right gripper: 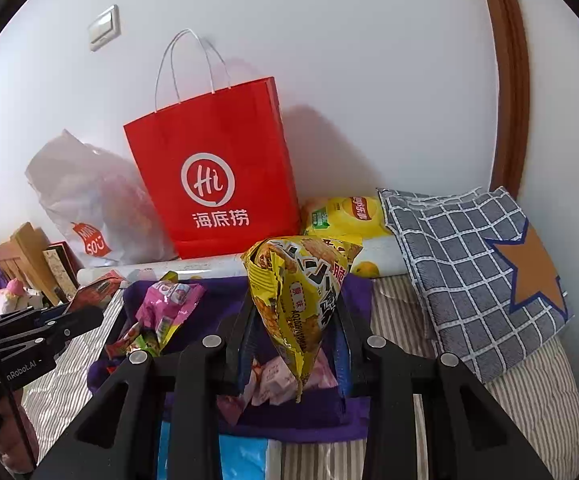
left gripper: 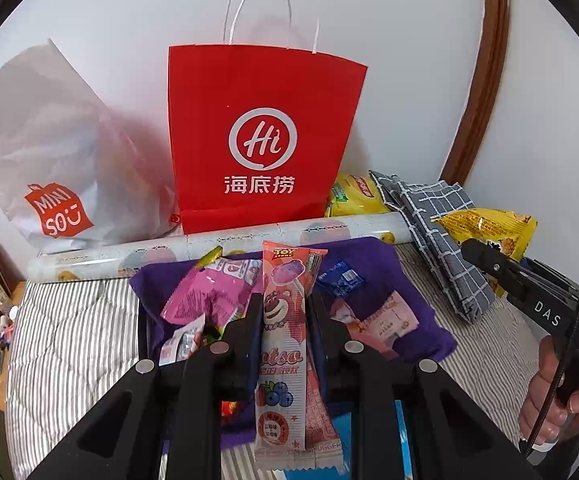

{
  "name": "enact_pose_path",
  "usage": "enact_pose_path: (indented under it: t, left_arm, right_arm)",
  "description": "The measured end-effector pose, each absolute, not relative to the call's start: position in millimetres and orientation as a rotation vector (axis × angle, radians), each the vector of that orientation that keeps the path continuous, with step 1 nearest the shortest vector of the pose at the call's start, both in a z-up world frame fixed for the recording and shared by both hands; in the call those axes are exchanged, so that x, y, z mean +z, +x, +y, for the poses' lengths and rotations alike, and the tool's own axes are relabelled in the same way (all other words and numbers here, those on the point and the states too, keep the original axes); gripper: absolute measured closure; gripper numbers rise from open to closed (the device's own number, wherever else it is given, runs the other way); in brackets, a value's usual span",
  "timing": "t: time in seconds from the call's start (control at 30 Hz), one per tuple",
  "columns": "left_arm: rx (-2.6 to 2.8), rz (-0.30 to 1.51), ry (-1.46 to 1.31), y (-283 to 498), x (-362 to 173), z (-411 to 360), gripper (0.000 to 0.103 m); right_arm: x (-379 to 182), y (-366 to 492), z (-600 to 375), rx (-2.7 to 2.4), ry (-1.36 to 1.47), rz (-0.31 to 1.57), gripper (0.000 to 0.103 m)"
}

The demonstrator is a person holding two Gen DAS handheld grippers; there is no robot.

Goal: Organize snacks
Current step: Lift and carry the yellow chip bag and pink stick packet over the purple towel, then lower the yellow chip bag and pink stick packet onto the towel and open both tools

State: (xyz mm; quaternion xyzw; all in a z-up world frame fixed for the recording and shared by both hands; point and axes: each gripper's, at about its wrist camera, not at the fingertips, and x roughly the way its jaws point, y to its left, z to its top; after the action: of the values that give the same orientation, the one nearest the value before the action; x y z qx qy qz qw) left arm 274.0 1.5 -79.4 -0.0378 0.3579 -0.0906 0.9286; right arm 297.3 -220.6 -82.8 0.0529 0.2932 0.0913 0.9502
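Left claw (left gripper: 283, 312): black jaws pressed onto a long, flat pink snack stick (left gripper: 285, 344), which stands lengthwise between them. The glossy film wrapper carries a "TOY STORY" badge at its top, a pink bear face, the lettering "otsa" partly covered, and a picture of blueberries and strawberries lower down.

Right claw (right gripper: 295, 320): black jaws pinching a crinkled yellow snack bag (right gripper: 301, 300), squeezed into a cone that narrows to a point below the grip. Its print shows Chinese characters and a code beginning "AQ"; the rest is too creased to read.

Below both claws lies a purple cloth (left gripper: 373, 264), soft and matte, spread on a bed with a grey-and-white striped quilt (left gripper: 69, 320). On the cloth rest a magenta foil pack (left gripper: 209, 292), a small blue packet (left gripper: 339, 280) and a pale pink packet (left gripper: 377, 316).

Behind the cloth lies a long printed paper roll (left gripper: 193, 248). Against the white wall stands a red paper bag (left gripper: 261, 140) with twisted white cord handles, marked "Hi" in a white ring above "海底捞". To its left slumps a white plastic bag (left gripper: 57, 152) labelled "MINISO". To its right sit a yellow Lay's chip bag (right gripper: 341, 216) and a grey grid-checked pillow (right gripper: 469, 272) with an orange star patch.
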Motion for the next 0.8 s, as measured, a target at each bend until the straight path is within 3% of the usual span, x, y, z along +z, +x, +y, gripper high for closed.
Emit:
enact_pose_path:
  t: [0.53,0.8]
  left_arm:
    - [-0.211,0.751,-0.146,331.7,-90.7,21.4,0.083]
    - [-0.218,0.819,-0.155,350.6,-121.5,28.3,0.083]
  right_arm:
    - [-98.1,357.7,-212.3,0.203,0.099,0.673,0.07]
    - [-143.0,378.0,-200.3,0.266,0.11,0.762,0.07]
